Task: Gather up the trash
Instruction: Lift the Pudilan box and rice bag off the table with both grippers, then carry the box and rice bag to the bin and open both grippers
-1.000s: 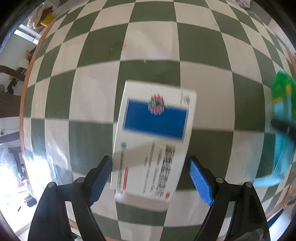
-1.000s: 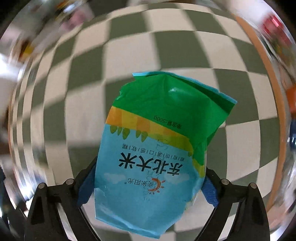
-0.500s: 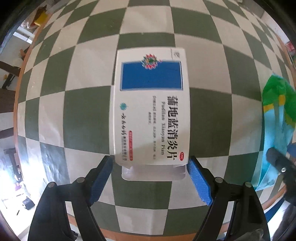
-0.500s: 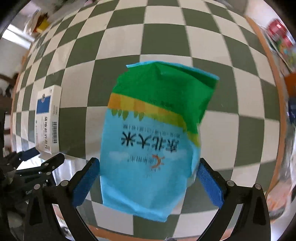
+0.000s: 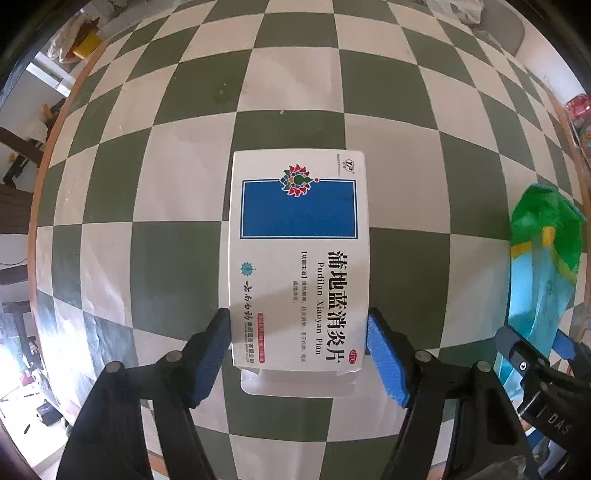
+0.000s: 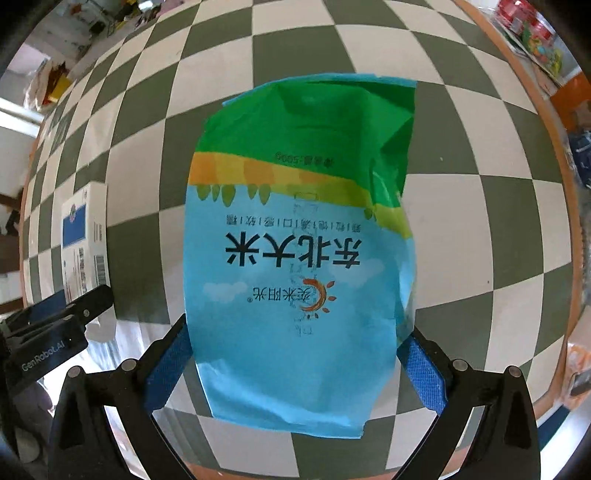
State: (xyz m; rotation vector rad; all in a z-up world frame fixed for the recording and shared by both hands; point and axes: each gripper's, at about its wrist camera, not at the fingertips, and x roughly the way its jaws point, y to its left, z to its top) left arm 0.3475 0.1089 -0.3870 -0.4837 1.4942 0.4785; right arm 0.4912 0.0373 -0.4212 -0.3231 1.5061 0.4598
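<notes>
A white medicine box [image 5: 299, 258] with a blue panel lies flat on the checkered tablecloth [image 5: 184, 155]. My left gripper [image 5: 299, 354] points down over its near end. Its jaws are closing, and both blue pads [image 5: 212, 354] touch the box's long sides. A blue and green rice bag [image 6: 299, 258] sits between the fingers of my right gripper [image 6: 295, 362]. Those jaws are closing too, with the pads [image 6: 421, 369] against the bag's crumpled sides. The bag [image 5: 543, 258] and right gripper [image 5: 535, 343] show at the left wrist view's right edge. The box [image 6: 79, 236] appears at far left in the right wrist view.
The round table's wooden rim [image 6: 554, 122] curves close on the right. Beyond it lie colourful packets [image 6: 532, 33]. A yellow item and bags [image 5: 79, 44] lie off the table's far left. The two grippers stand close side by side near the front edge.
The box, blurred and skewed a second ago, now lies square between the left pads, which have narrowed onto it. The right gripper carried the bag leftward, bringing the box into its view.
</notes>
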